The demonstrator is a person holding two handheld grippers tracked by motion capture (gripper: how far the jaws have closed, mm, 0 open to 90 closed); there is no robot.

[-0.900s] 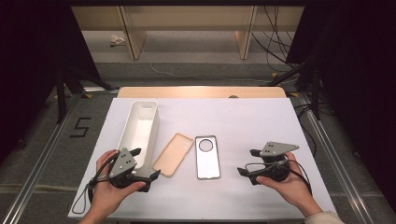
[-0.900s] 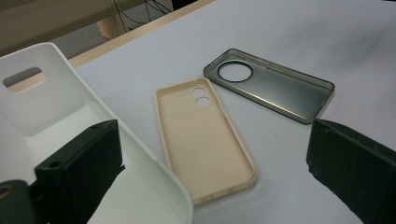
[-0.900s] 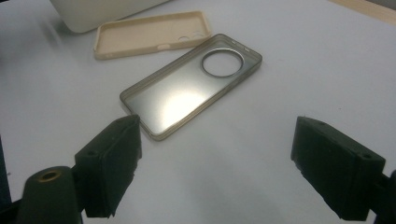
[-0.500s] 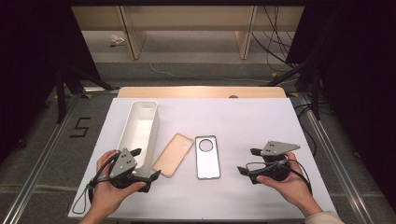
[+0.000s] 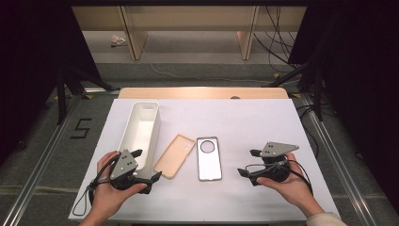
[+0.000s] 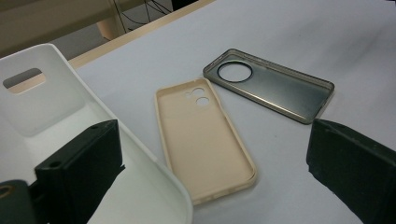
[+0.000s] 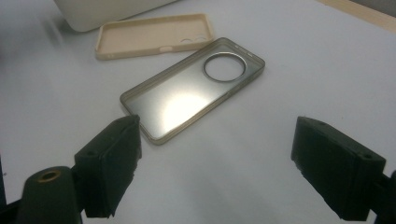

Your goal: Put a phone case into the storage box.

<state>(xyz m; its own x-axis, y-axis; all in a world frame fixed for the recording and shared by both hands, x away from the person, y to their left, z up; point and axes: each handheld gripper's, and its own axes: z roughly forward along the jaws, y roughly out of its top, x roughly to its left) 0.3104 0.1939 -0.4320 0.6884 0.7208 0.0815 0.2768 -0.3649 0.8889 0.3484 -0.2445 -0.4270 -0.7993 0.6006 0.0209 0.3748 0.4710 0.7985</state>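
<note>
Two phone cases lie side by side near the middle of the white surface (image 5: 263, 122), inner sides up and close together without touching: a beige case (image 5: 175, 156) on the left and a clear smoky case (image 5: 209, 158) with a large round camera hole on the right. Just left of the beige case stands a long white bin (image 5: 140, 133), its far end wall pierced by a handle slot. The left claw (image 5: 145, 165), held in the person's left hand (image 5: 109, 193) at the near left of the surface, has its jaws spread wide with nothing between them; in the left gripper view one jaw sits over the bin's near end and the other hangs over bare surface near the smoky case. The right claw (image 5: 248, 163), held in the right hand (image 5: 289, 181), points toward the smoky case, jaws likewise spread and empty, just short of that case's near end.
</note>
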